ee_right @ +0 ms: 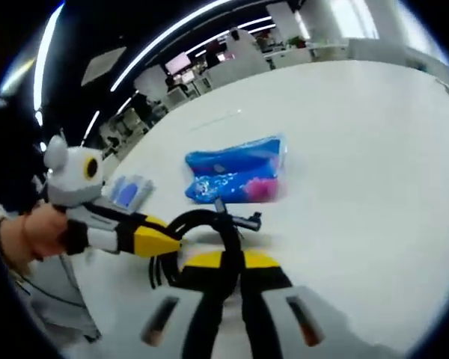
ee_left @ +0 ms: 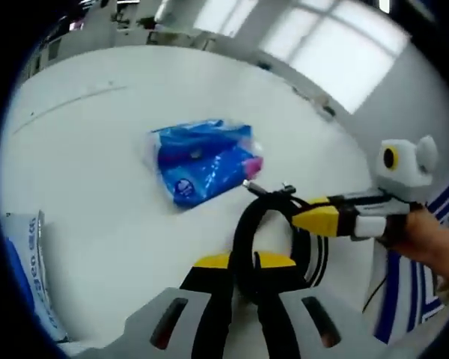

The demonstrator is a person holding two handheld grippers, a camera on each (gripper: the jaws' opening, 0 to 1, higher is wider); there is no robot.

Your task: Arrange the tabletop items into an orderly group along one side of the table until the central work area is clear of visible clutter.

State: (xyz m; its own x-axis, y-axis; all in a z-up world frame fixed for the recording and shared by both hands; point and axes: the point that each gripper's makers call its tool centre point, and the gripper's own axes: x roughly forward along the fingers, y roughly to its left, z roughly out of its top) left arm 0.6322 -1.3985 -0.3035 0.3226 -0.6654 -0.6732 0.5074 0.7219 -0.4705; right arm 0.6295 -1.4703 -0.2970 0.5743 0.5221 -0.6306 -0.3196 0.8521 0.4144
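White and wide, the table point(ee_left: 97, 149) runs back toward office windows at 1 o'clock in the left gripper view, with desks and ceiling strip lights behind it in the right gripper view. Near the middle of the table lies a blue plastic packet point(ee_left: 202, 161), pink at one end; it sits at 12 o'clock from both sets of jaws, near but apart from them. Another blue-and-white packet point(ee_left: 26, 262) lies at the table's edge at 9 o'clock in the left gripper view.

A coiled black cable point(ee_left: 273, 239) is the thing in hand. The left hand-held gripper point(ee_left: 243, 273) has its yellow-tipped jaws closed on a loop of the coil. The right hand-held gripper point(ee_left: 314, 217) comes in from 3 o'clock in that view, its yellow tip pressed against the coil's upper loop near the plug end. In the right gripper view its own jaws point(ee_right: 224, 273) are closed on the black cable too, with the left one entering from 9 o'clock, held by a hand point(ee_right: 37, 232).

My read: the step is gathering the cable into a tidy bundle. Next, it wants carrying to one side of the table and setting down without the coil springing loose; the blue packet remains to be moved from the centre
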